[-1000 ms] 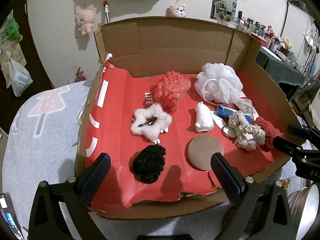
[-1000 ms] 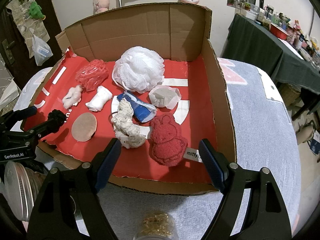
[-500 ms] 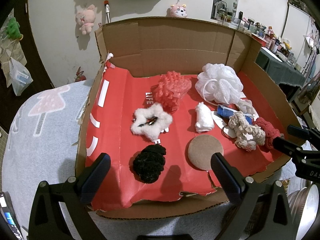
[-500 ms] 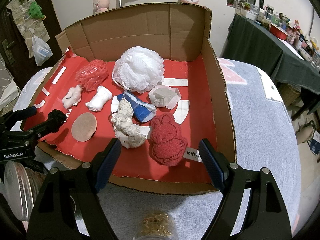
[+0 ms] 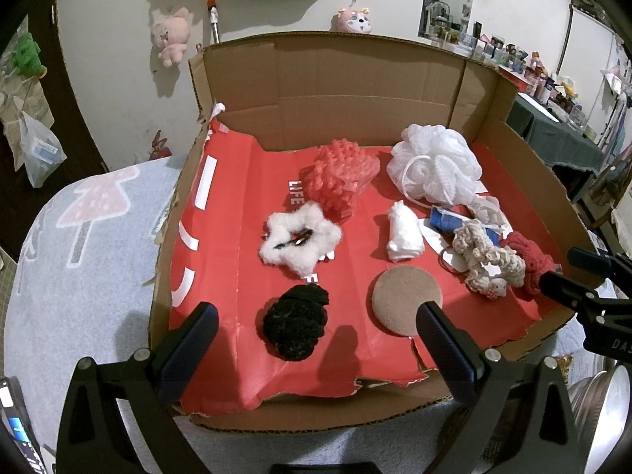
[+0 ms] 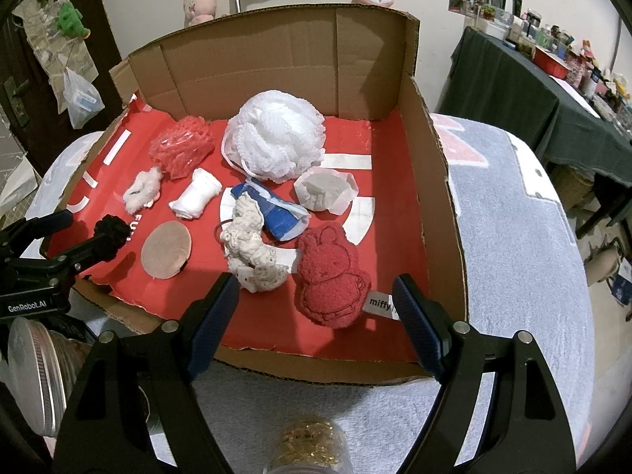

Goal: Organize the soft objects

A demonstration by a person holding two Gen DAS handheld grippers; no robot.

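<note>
Left wrist view: left gripper (image 5: 314, 333) near the front of the cardboard box (image 5: 355, 75), jaws wide open, holding nothing. Just ahead, inside on the red floor: black scrunchie (image 5: 294, 326), tan round pad (image 5: 407, 300), fluffy white star (image 5: 298, 239).

Right wrist view: right gripper (image 6: 316, 308) at the front edge, jaws wide open, empty. Between them: red bunny (image 6: 331, 276). Beside it: cream scrunchie (image 6: 252, 254). Further back: white bath puff (image 6: 276, 134).

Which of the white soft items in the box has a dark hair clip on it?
The fluffy star-shaped white piece, left of the rolled white cloth; the mesh bath pouf shows no clip.
</note>
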